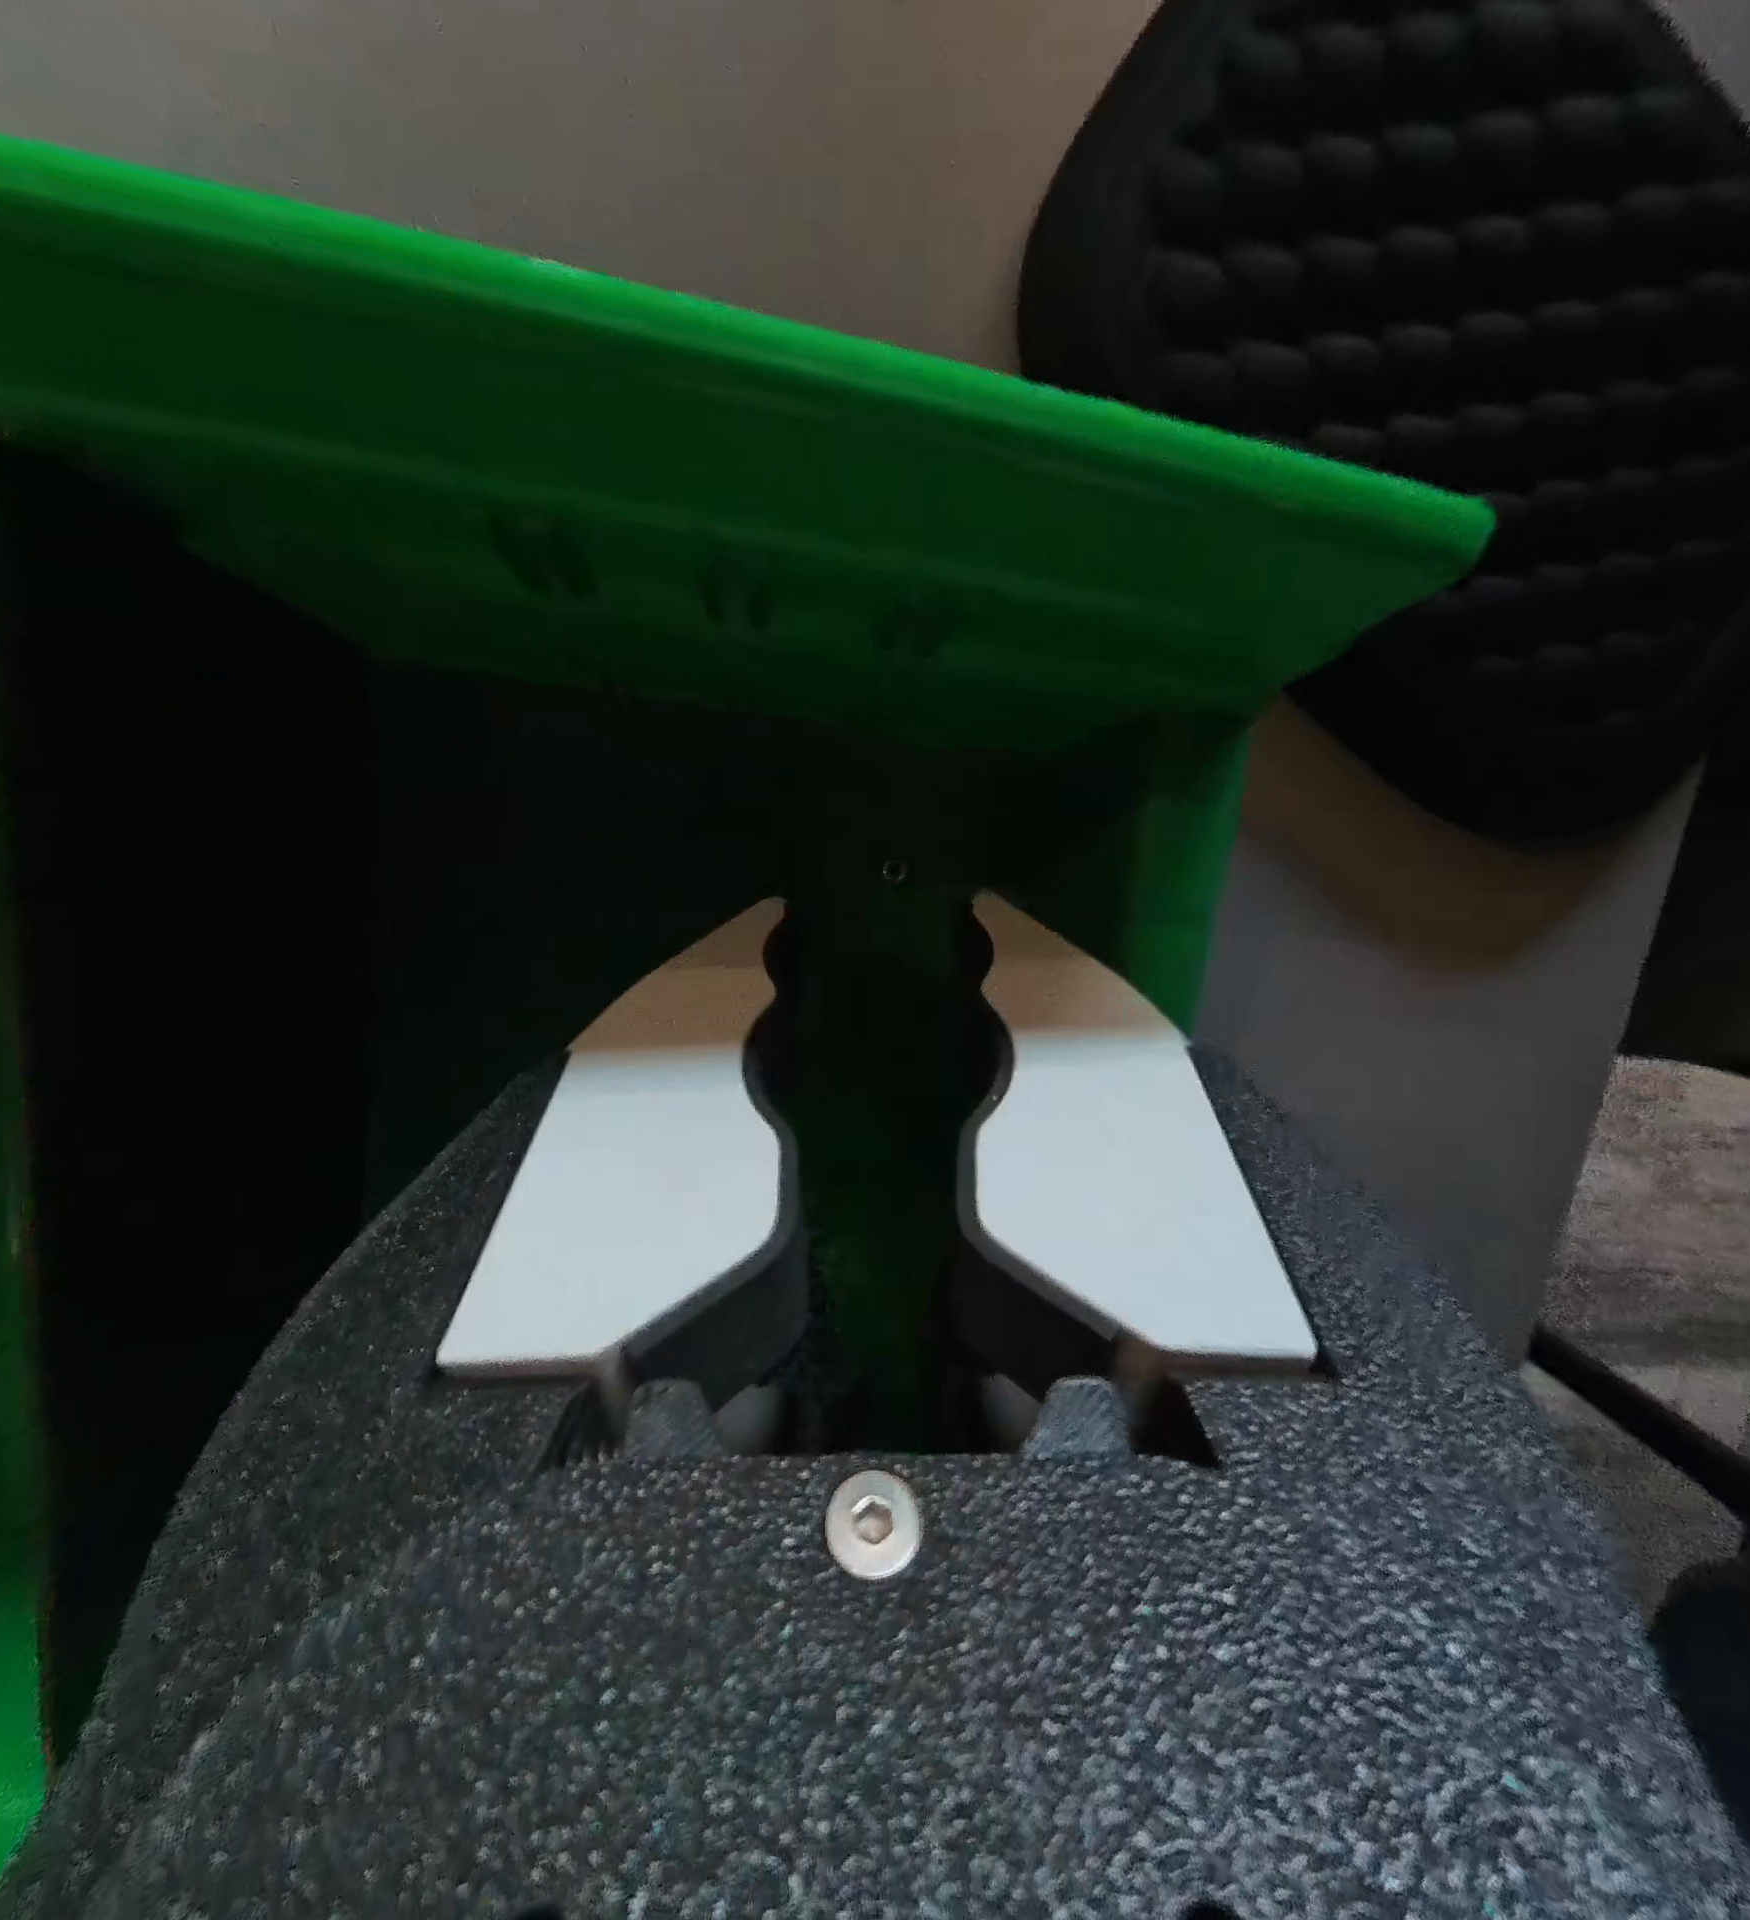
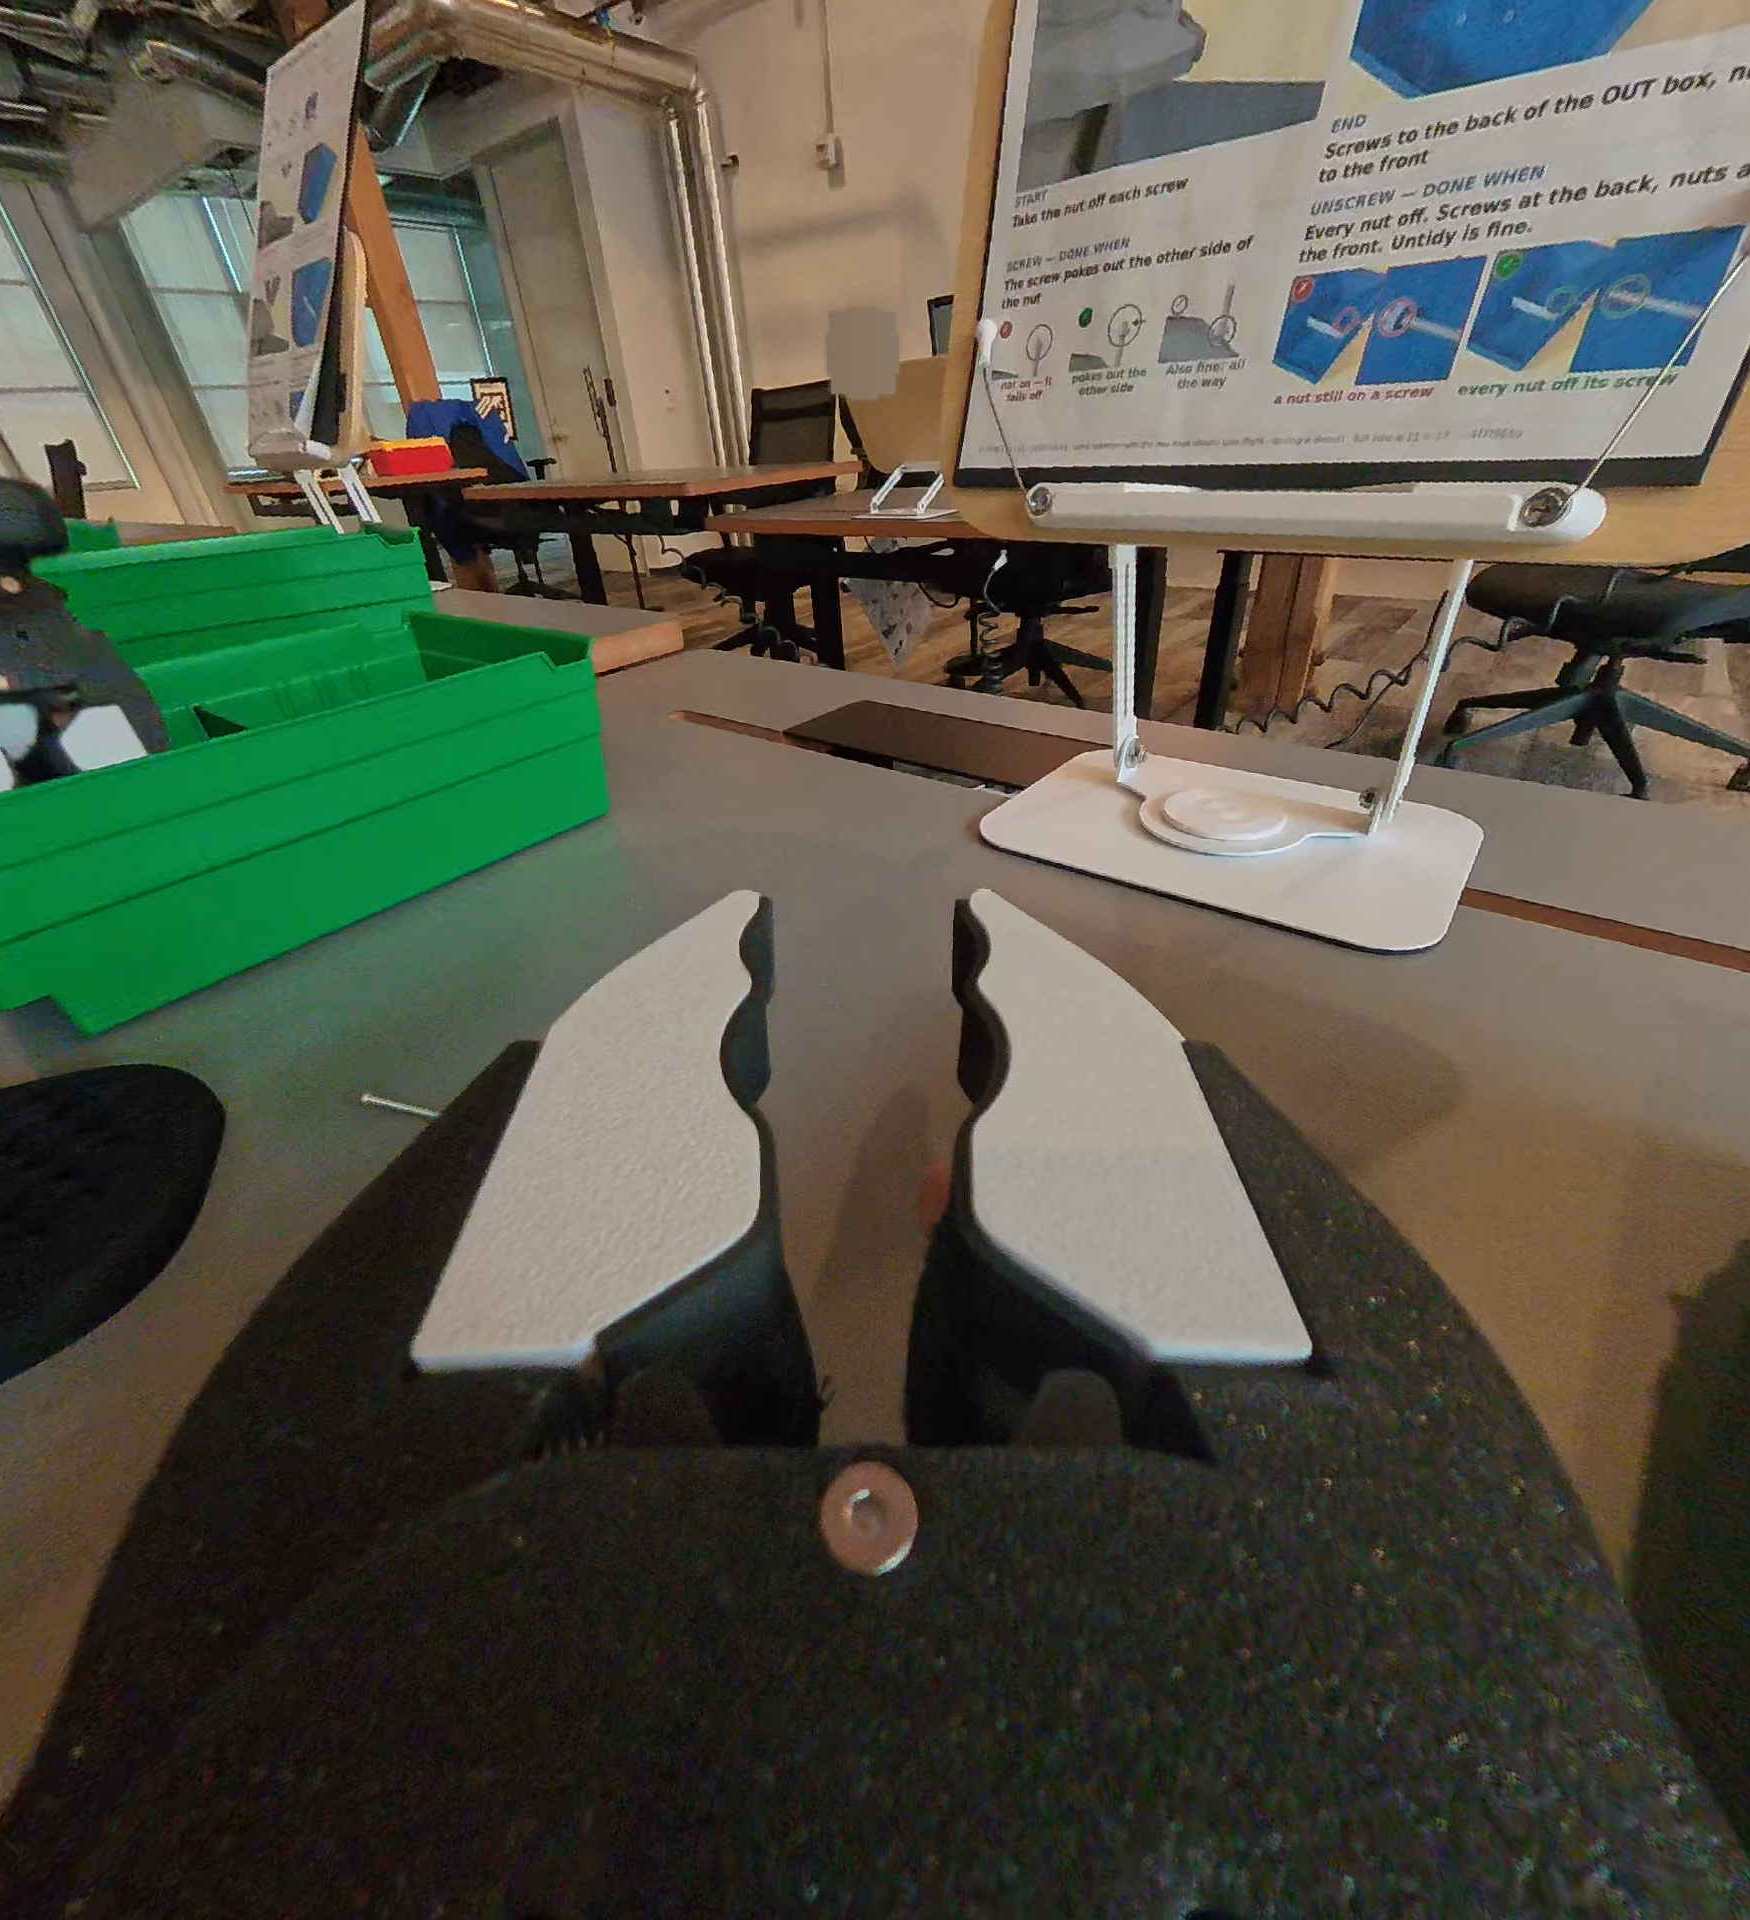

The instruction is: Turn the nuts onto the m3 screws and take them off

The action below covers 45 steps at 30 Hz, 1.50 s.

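Jaws of the right gripper stand spread over the desk; left gripper jaws (also spread, nothing pinched) reach under the green bin.

Readable print only on the instruction sheet clipped to the white stand on the counter: black and coloured headings, captions under small pictures, red and green marks. A second sheet stands farther back, too small to read. Left wrist view: no writing.
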Available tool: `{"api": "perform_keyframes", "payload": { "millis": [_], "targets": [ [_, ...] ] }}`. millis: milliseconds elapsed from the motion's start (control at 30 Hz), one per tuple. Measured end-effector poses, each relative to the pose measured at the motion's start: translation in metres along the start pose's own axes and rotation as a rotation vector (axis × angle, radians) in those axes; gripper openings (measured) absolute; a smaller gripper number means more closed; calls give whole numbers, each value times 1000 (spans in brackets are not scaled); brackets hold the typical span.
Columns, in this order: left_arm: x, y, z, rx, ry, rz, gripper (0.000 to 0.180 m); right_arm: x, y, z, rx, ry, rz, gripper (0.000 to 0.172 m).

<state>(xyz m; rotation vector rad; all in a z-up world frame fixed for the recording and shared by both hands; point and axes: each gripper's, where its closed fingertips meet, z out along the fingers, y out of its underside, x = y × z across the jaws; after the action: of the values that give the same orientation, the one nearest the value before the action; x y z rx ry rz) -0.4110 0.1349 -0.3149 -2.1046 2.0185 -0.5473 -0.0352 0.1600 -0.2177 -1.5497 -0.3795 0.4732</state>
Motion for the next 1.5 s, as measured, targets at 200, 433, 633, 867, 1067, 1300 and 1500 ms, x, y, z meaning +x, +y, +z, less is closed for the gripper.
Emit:
{"api": "perform_keyframes", "payload": {
  "millis": [200,433,633,867,1067,1300,1500],
  "targets": [
    [-2,-1,11,19,9,69,28,0,-3,-1,18,-12,27,32],
    [4,-2,17,23,33,132,25,1,-3,-1,18,-11,30,32],
    [3,0,23,23,16,160,22,2,-4,-1,23,-8,34,32],
    [1,0,23,54,4,162,17,2,-4,-1,24,-5,32,32],
    [-1,-1,24,60,-17,194,10,3,-3,-1,22,-3,32,32],
    [0,-1,24,97,-31,217,6,3,-3,-1,20,0,30,32],
    [1,-1,22,117,-36,235,5,3,-2,0,17,0,29,32]
  ]
}}
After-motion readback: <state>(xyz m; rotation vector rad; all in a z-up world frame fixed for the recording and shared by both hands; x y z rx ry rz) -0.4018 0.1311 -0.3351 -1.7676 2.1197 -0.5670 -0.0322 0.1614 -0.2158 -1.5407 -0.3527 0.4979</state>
